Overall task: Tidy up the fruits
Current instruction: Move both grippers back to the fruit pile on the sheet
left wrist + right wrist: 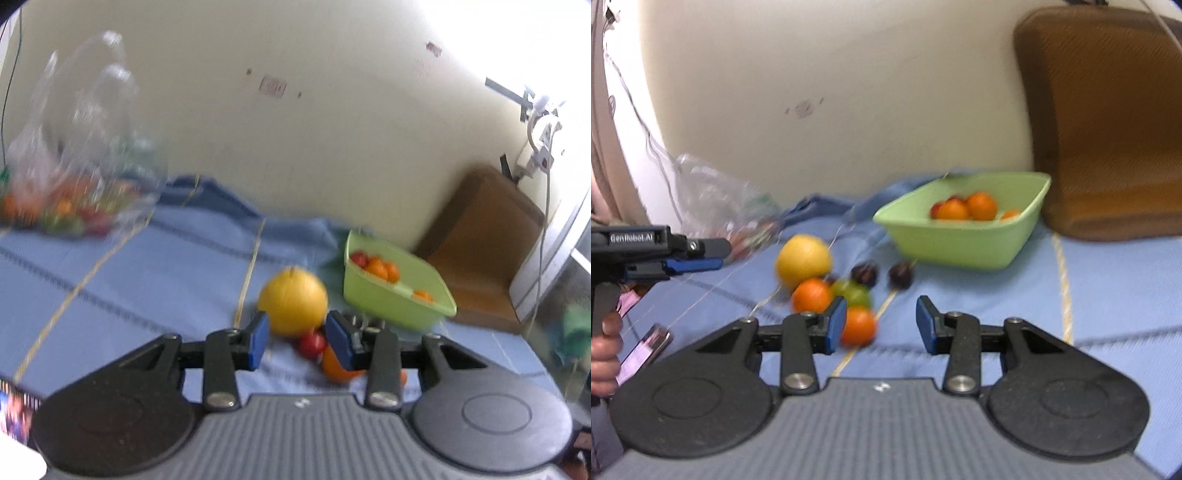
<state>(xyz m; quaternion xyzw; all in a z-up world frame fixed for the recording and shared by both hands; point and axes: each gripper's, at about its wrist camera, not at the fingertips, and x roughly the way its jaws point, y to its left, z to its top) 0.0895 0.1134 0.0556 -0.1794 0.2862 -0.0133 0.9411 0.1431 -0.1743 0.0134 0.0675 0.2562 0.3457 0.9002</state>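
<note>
Loose fruit lies on the blue cloth: a large yellow fruit [293, 302] [803, 260], two oranges [812, 295] [858, 326], a green fruit [855, 291], two dark plums [864, 273] and a small red fruit [312, 343]. A light green basin [960, 247] [399, 306] holds oranges and a red fruit. My right gripper [881, 325] is open, its left pad beside the nearest orange. My left gripper [297, 341] [720, 254] is open above the cloth, left of the pile, with nothing gripped.
A clear plastic bag [85, 166] [716, 199] with more fruit sits far left by the wall. A brown cushion [1108, 129] [480, 236] stands right of the basin. A phone [646, 350] lies on the cloth near the person's hand [604, 354].
</note>
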